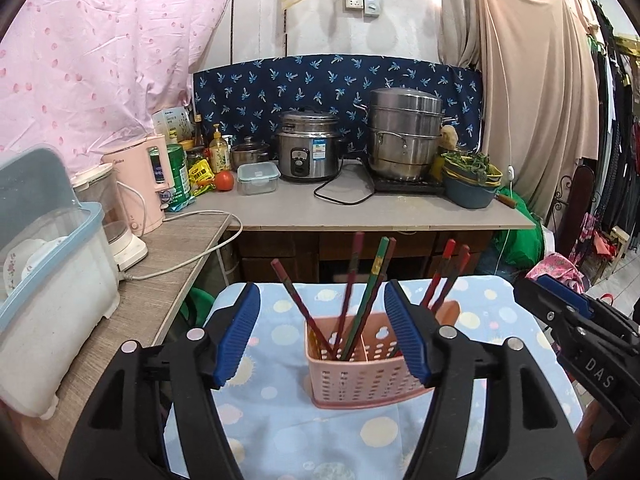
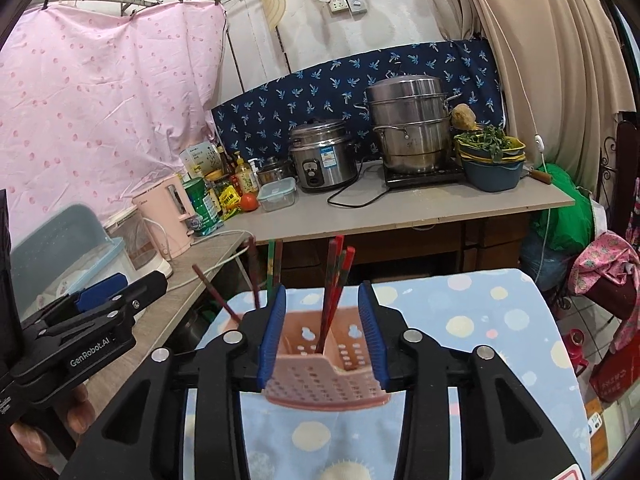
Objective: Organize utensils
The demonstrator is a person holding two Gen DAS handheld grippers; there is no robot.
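Observation:
A pink perforated utensil basket [image 1: 360,364] stands on a blue spotted cloth [image 1: 280,432], holding several red and green chopsticks [image 1: 362,296] upright. My left gripper [image 1: 322,332] is open in front of the basket, and its right blue pad overlaps the basket's right side. My right gripper [image 1: 568,304] shows at the far right of this view. In the right wrist view the right gripper [image 2: 322,332] has its blue pads on both sides of the basket [image 2: 320,372], with chopsticks [image 2: 336,280] between them. The left gripper [image 2: 104,292] is at the left.
A dish box [image 1: 44,280], a kettle [image 1: 140,184] and a cord lie on the wooden counter at the left. The back counter [image 1: 360,208] holds a rice cooker [image 1: 308,148], a steamer pot [image 1: 404,136], bowls of greens [image 1: 472,176] and bottles.

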